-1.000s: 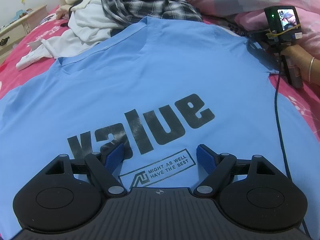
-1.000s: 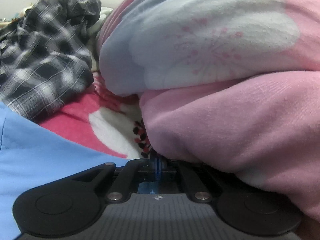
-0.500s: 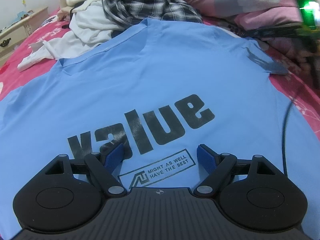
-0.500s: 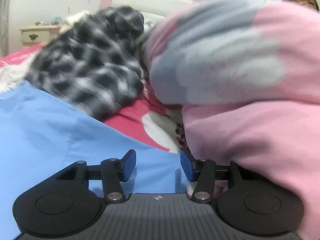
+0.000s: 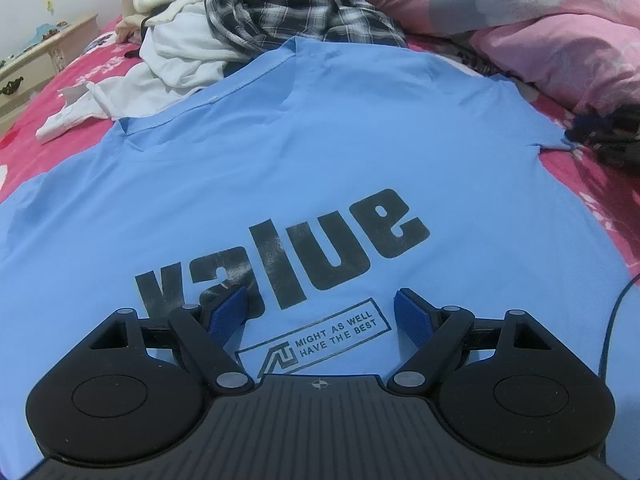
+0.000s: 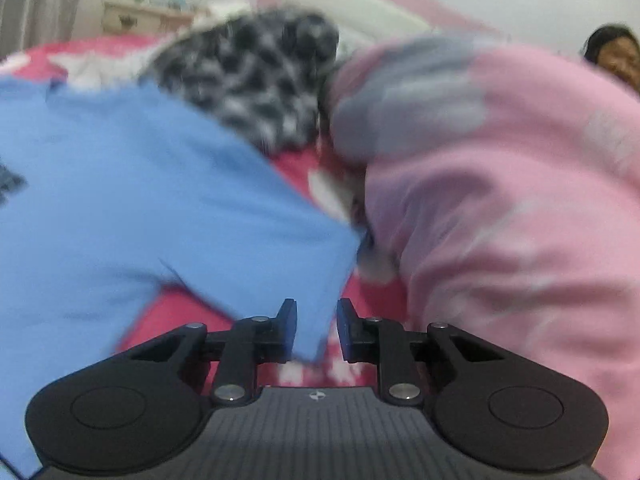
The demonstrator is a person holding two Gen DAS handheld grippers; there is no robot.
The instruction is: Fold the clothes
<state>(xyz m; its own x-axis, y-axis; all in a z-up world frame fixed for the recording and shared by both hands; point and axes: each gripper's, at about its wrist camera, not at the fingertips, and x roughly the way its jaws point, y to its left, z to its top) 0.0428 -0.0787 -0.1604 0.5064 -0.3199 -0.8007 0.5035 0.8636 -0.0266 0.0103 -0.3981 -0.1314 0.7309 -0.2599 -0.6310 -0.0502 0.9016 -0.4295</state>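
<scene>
The blue T-shirt (image 5: pixel 320 152) lies flat on the bed (image 5: pixel 60 92). The left tongs (image 5: pixel 320 312) gape over its print; the right tongs (image 6: pixel 317 326) are closing around what seems its sleeve corner.

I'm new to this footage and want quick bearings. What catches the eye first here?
A light blue T-shirt printed "value" lies spread across the red bedspread and fills the left wrist view. Behind it sit a crumpled plaid shirt and white clothes, with a pink quilt to the right. The right gripper is closing, the shirt's sleeve tip between its fingers.
</scene>
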